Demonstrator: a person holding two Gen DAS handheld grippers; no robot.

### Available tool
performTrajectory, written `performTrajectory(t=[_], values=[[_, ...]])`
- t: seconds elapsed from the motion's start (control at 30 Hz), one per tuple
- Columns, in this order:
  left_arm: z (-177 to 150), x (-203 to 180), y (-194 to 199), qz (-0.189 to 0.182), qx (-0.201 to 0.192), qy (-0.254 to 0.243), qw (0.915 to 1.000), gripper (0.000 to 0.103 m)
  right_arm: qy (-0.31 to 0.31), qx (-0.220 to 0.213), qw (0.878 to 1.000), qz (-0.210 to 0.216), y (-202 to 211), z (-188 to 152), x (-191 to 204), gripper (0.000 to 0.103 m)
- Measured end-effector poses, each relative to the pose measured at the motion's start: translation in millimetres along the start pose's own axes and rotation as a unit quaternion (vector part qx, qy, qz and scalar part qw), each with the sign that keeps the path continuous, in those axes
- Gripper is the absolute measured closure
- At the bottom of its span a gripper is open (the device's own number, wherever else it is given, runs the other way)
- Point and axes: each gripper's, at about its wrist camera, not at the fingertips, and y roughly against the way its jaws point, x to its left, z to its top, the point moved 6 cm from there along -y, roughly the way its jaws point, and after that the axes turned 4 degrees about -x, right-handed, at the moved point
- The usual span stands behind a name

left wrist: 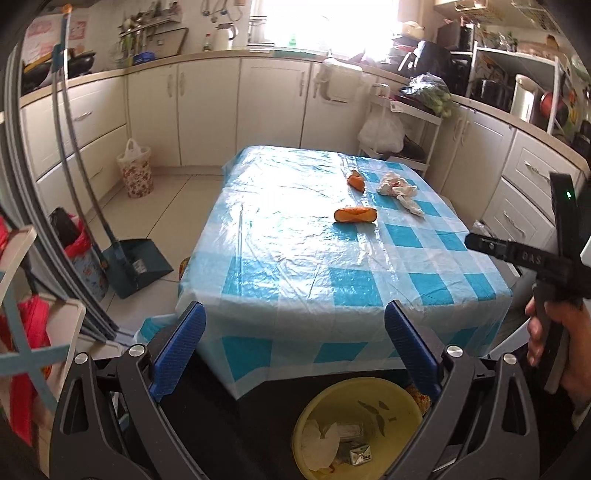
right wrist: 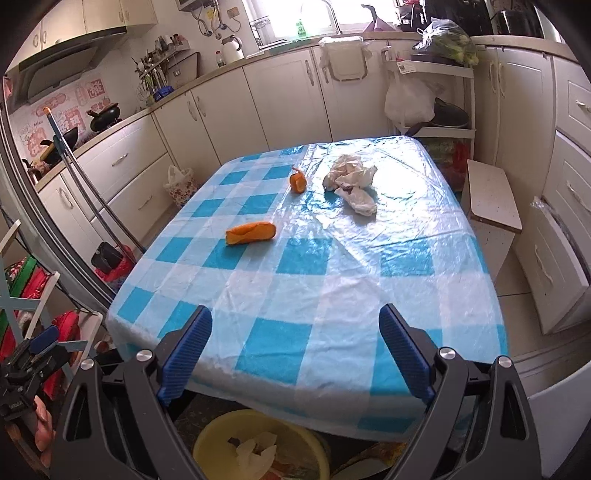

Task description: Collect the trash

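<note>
While both my grippers hang back at the near table edge, jaws spread wide and empty, the step in hand is choosing the next pickup. 3 scraps remain on the checked tablecloth: near orange peel, far orange peel, crumpled tissue beside it. Yellow basin sits below, already holding trash. Next: right gripper reaches forward over the near peel; left gripper hovers above the basin.

Blown-out window backlight, tablecloth glare, fisheye-warped edges
</note>
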Motion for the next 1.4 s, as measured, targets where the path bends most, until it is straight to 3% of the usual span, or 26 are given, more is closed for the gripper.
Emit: performTrajectory(t=[0.43,0.6,0.8,0.87,0.93,1.07,1.2,1.27,1.4], values=[[65.1,-43.8,-107.5,-0.032,0.022,-0.104,0.9939,0.009,0.038,0.047,0.997,-0.042,-107.7,69.6,-37.8,0.016],[80.3,-63.8,-163.7,-0.053,0.044,-0.132,0.9889,0.009,0.025,0.073,0.996,-0.036,-134.6,74.0,-56.9,0.025],[86.0,-87.5,-211.5,-0.077,0.064,-0.175,0.9794,0.009,0.035,0.102,0.994,-0.025,-151.3,69.2,-58.4,0.030],[86.7,-93.1,-223.4,-0.078,0.071,-0.184,0.9771,0.016,0.035,0.106,0.994,-0.023,-155.7,69.7,-61.2,0.031],[84.9,-96.1,-231.8,-0.077,0.082,-0.190,0.9754,0.032,0.030,0.104,0.994,-0.021,-159.1,72.0,-64.8,0.033],[77.8,-106.5,-241.1,-0.083,0.093,-0.199,0.9721,0.052,0.030,0.101,0.994,-0.020,-163.1,75.5,-66.5,0.037],[70.7,-111.2,-243.6,-0.082,0.101,-0.196,0.9719,0.081,0.052,0.101,0.993,-0.021,-163.4,74.9,-61.6,0.058],[71.2,-109.0,-241.7,-0.078,0.100,-0.181,0.9753,0.084,0.054,0.103,0.993,-0.014,-163.0,74.2,-60.1,0.073],[70.7,-99.7,-233.6,-0.086,0.110,-0.138,0.9806,0.087,0.047,0.102,0.994,-0.001,-157.6,71.6,-57.9,0.077]])
